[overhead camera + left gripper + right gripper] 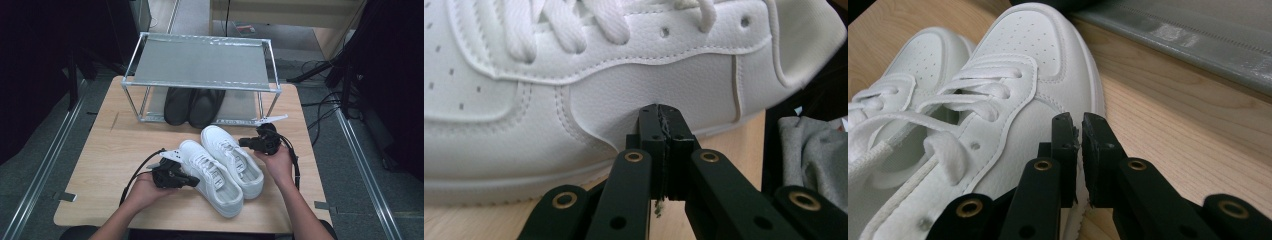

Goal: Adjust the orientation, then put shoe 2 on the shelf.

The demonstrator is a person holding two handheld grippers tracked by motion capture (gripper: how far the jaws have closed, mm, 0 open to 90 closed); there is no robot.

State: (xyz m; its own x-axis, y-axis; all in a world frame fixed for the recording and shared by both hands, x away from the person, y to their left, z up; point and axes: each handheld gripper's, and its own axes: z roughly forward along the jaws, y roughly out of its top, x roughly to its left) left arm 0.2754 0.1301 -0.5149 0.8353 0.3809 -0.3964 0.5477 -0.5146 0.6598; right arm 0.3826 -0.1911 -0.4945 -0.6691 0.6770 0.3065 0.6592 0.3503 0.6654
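Two white sneakers [222, 167] lie side by side on the table [110, 150] before a rack [200, 62]; the left gripper [192, 181], jaws together, touches one, the right gripper [243, 142], jaws slightly parted, flanks the other.

Counted on and around the one wooden table [107, 150]: two white sneakers [220, 170] lying side by side, two black shoes [192, 106] on the lower level, one metal shoe rack [200, 62] with two shelves, and two hand-held grippers [172, 175], one in each hand
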